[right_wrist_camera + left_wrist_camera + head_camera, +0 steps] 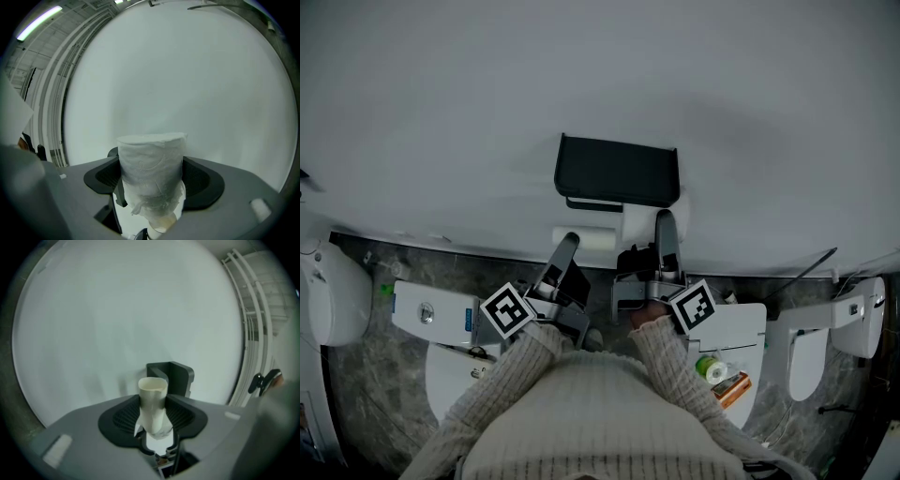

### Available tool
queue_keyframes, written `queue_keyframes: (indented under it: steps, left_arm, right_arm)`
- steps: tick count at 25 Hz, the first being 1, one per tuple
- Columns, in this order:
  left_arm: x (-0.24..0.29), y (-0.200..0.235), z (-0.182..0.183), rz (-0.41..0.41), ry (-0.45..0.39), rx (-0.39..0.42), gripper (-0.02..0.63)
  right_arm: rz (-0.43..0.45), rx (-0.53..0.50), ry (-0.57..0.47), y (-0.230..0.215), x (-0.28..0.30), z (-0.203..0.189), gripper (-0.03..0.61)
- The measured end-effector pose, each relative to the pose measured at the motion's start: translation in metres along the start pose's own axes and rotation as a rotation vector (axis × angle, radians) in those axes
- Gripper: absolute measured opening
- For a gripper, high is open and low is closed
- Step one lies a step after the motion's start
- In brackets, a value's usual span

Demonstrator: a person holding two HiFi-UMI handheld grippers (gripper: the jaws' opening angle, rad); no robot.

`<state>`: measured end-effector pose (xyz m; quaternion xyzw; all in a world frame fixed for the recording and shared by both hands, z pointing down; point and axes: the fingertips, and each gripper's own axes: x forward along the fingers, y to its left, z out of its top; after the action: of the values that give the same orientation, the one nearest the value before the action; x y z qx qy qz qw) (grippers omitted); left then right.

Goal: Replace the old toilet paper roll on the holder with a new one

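- While both hands reach toward the wall, the left gripper (569, 246) is clamped on the bare cardboard tube (153, 401), its jaws drawn narrow to suit that slim core
- The right gripper (666, 230) pinches the new toilet paper roll (151, 168), which stands on end between its jaws, at three o'clock of the tube
- The black holder (617, 171) hangs at twelve o'clock, just above both; I judge the core is held aside so the fresh roll can go on
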<state>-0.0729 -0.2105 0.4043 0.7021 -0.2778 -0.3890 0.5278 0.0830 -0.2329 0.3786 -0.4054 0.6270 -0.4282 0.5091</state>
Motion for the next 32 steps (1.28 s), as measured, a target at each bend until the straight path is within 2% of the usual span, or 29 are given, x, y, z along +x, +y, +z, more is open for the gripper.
queue_keyframes:
  steps: [12, 32]
  left_arm:
    - [-0.022, 0.000, 0.025, 0.026, -0.078, 0.022, 0.161]
    - [-0.052, -0.005, 0.041, 0.049, -0.157, 0.047, 0.161]
  right_arm:
    - [0.012, 0.049, 0.030, -0.003, 0.015, -0.033, 0.393]
    - [0.016, 0.113, 0.112, -0.003, 0.022, -0.072, 0.393]
